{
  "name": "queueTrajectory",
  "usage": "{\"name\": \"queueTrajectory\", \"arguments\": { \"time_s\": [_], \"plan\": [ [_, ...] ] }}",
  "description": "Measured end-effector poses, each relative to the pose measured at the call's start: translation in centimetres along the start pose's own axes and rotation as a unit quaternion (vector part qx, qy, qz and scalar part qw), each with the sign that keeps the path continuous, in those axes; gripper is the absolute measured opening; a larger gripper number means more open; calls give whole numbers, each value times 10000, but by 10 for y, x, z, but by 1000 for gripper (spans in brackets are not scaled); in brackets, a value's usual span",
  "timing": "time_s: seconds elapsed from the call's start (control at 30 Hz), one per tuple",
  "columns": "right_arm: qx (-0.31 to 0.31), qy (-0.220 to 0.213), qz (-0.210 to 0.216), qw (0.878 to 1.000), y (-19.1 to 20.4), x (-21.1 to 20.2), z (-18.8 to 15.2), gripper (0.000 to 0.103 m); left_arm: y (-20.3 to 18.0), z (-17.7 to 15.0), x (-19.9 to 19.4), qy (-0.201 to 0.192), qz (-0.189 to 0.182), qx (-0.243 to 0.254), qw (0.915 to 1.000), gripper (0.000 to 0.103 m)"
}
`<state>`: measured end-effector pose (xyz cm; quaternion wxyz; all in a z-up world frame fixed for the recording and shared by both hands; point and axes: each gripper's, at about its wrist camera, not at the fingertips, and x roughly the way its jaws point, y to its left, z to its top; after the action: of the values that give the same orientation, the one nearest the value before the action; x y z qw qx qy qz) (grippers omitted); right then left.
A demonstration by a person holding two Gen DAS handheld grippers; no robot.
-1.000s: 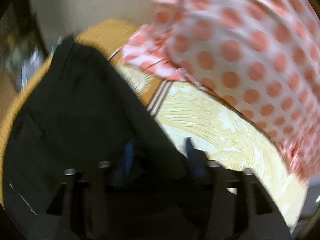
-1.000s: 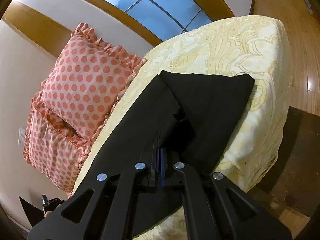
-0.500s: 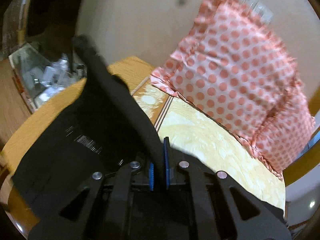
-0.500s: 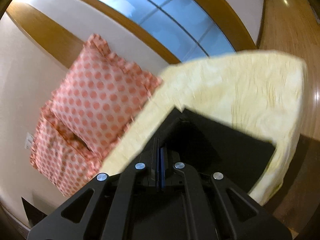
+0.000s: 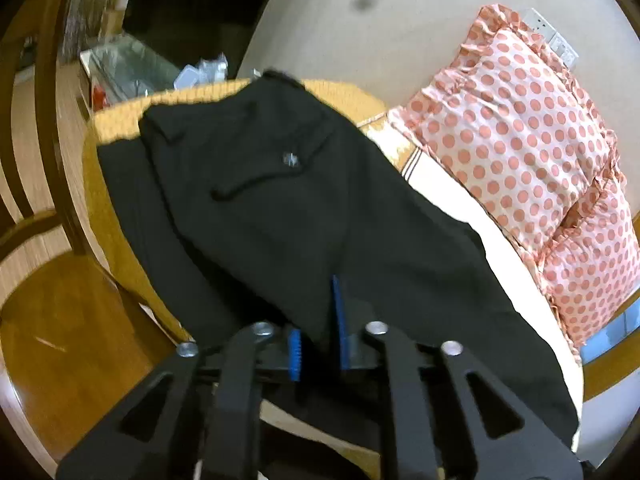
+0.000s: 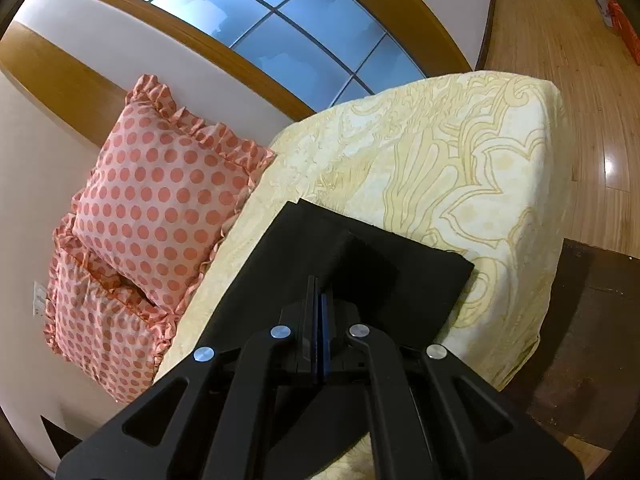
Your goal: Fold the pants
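Black pants lie over the yellow patterned bed cover, waist end with a buttoned back pocket towards the far left corner of the bed. My left gripper hovers at the near edge of this part. Its jaws are opening, and a fold of the black cloth hangs loosely between the blue pads. In the right wrist view the leg end of the pants rests flat on the bed. My right gripper is shut on a pinch of that cloth, which tents up to the fingertips.
Two pink dotted pillows lean on the wall behind the bed. A wooden chair and clutter stand left of the bed. A window, wooden floor and a dark mat lie to the right.
The left gripper swept across with the pants' upper part, pinched it shut, and now its jaws stand apart with the cloth spread flat. The right gripper shifted a little, still shut on the leg end.
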<state>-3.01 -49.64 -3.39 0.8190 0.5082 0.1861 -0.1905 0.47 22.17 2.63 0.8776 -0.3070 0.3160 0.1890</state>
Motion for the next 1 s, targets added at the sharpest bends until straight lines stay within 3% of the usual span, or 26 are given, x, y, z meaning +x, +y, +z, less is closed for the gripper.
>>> {"name": "queueTrajectory", "arguments": {
  "time_s": [0.03,0.1,0.17,0.23,0.3,0.47,0.57,0.8,1.0],
  "plan": [
    [0,25,-16,10000,0,1,1,1,0,2,-1,-38,12,-3,10000,36],
    [0,171,-36,9998,4,8,7,1,4,7,-1,-75,-16,-133,9999,44],
    [-59,100,218,9997,18,3,19,1,8,11,0,-53,-104,-234,9997,42],
    [-286,-196,487,9982,35,-13,28,1,10,14,-3,-91,-127,-235,9996,24],
    [-486,-402,403,9972,43,-25,30,1,13,13,-7,-122,-157,-181,9996,21],
    [119,156,-218,9996,-5,-7,11,1,31,7,1,159,-249,-450,9986,23],
    [189,140,-269,9994,-18,-12,1,1,33,9,-1,120,-239,-413,9988,25],
    [-57,-78,-263,9996,-7,-20,0,1,36,13,1,104,-249,-437,9987,25],
    [-82,-166,-140,9997,-2,-27,1,1,38,12,-7,81,-270,-368,9989,7]
  ]
}}
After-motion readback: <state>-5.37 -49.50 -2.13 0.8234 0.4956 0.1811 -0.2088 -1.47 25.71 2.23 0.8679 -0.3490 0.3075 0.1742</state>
